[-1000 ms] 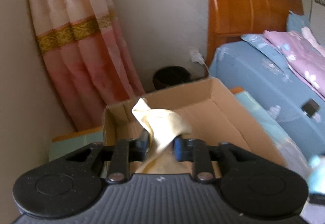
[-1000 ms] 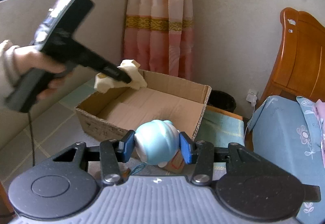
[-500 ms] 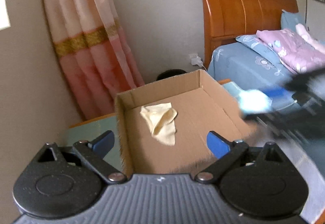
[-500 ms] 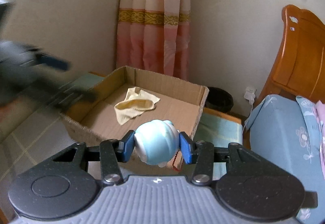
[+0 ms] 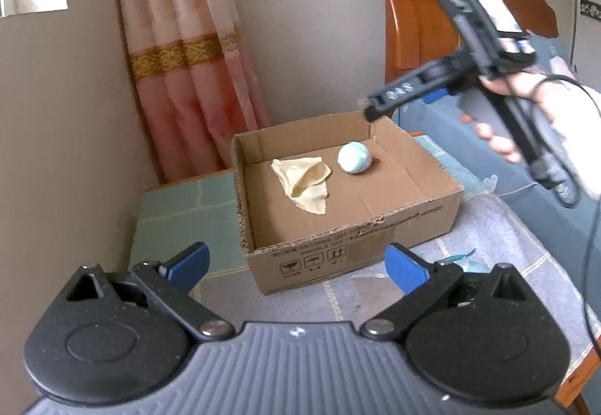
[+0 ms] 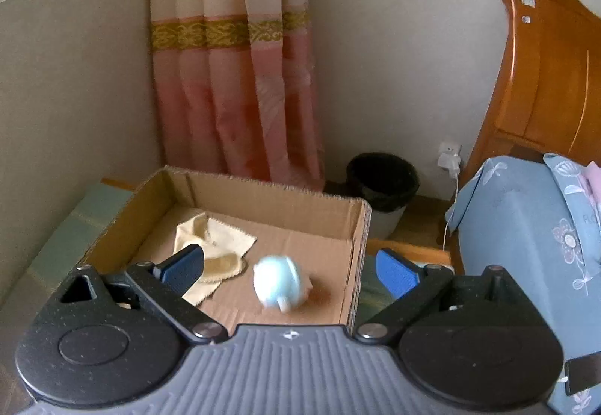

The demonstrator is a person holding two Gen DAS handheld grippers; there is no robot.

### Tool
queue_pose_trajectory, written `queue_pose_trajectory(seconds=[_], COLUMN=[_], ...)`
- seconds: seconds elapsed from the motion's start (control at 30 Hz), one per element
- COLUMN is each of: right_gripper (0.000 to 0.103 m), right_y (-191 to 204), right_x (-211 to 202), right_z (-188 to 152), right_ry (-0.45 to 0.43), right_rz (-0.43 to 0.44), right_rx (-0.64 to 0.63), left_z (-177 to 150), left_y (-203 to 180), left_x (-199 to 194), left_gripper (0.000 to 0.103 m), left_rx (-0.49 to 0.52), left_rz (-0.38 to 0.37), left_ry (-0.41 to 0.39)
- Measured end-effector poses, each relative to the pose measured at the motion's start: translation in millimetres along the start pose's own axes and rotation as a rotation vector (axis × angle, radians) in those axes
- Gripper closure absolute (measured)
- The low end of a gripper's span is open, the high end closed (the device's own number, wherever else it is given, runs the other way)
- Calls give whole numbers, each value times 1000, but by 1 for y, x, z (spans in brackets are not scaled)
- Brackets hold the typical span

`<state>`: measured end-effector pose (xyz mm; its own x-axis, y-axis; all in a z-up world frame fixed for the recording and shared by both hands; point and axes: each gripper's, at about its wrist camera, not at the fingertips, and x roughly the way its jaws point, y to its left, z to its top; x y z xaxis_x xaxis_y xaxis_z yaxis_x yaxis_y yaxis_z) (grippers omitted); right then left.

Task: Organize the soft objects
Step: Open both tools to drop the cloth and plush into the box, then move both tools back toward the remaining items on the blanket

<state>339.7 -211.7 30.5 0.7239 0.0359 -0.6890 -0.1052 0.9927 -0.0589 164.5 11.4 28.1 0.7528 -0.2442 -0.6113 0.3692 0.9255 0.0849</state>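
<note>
An open cardboard box (image 5: 353,227) stands on a cloth-covered table. Inside it lie a crumpled cream cloth (image 5: 300,176) and a round pale-blue soft toy (image 5: 355,159), side by side and apart. My left gripper (image 5: 296,262) is back from the box's near wall, its jaws opening wide with nothing between them. My right gripper (image 6: 289,264) hangs over the box (image 6: 263,204), jaws opening too. The blue toy (image 6: 280,281) shows blurred below it on the box floor, free of the pads, beside the cloth (image 6: 218,238). In the left wrist view the right gripper (image 5: 398,99) reaches over the box's far right corner.
A pink curtain (image 6: 233,95) hangs behind the box. A black bin (image 6: 383,182) stands on the floor by the wall. A bed with a blue sheet (image 6: 526,227) and wooden headboard (image 6: 544,76) is on the right. A small teal item (image 5: 465,262) lies on the table.
The left gripper let go of the cream cloth into the box and drew back. The right gripper moved over the box and let go of the blue toy, which now lies inside.
</note>
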Motion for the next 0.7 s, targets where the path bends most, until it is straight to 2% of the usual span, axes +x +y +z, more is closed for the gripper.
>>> queue_pose_trajectory(seconds=[0.37,0.7], right_gripper=[1,0], right_y=[29,47], right_x=[-66,-113], right_z=[-59,-134], right_ry=[70,100], right_rz=[11,-11], right_rx=[-73,-22], left_z=[-21,-56], left_y=[-13,-23], left_x=[-17,-34], left_gripper=[3,1], left_rx=[-18,-50], left_rz=[5,39], left_ry=[14,34])
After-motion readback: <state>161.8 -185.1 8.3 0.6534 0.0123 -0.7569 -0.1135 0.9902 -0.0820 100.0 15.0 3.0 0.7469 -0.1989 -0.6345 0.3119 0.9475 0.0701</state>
